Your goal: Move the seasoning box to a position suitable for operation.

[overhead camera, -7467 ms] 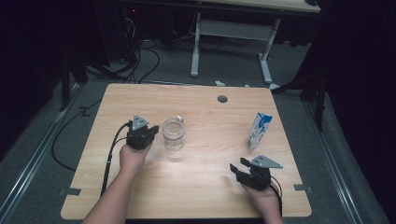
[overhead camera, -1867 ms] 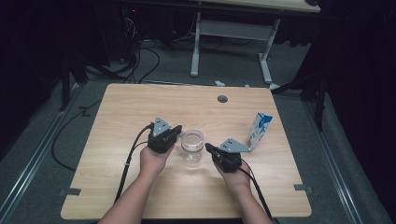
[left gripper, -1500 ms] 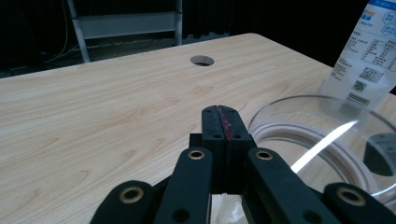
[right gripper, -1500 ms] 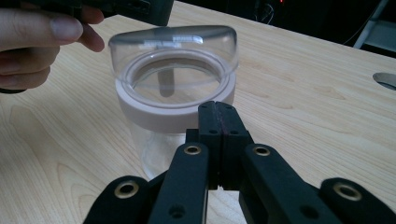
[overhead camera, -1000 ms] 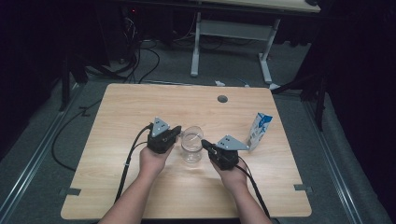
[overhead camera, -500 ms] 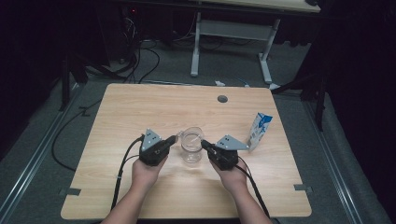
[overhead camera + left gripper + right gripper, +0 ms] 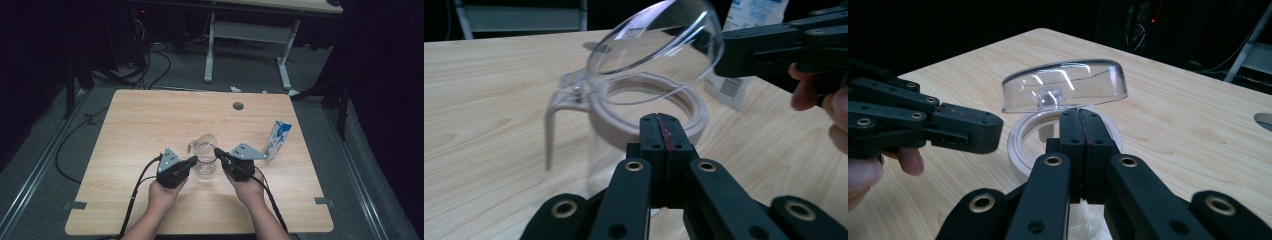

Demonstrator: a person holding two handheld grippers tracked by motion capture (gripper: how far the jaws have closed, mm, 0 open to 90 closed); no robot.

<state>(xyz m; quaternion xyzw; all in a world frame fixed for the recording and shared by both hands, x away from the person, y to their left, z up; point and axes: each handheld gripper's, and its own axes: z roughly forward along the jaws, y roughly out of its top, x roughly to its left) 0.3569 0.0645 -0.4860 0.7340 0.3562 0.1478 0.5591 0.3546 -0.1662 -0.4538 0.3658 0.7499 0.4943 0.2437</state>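
Dark floor and loose cables surround a pale wooden table (image 7: 150, 125). Near its middle stands a clear glass jar (image 7: 205, 159) with a white rim, its hinged transparent lid (image 7: 659, 45) tilted up. The left tool (image 7: 192, 161) and right tool (image 7: 218, 152) flank it, both with jaws pressed together (gripping nothing). A blue-and-white carton (image 7: 277, 139) stands nearby, its print too blurred to read.

Glossy clear plastic jug (image 7: 205, 159), wood-grain table (image 7: 150, 120)
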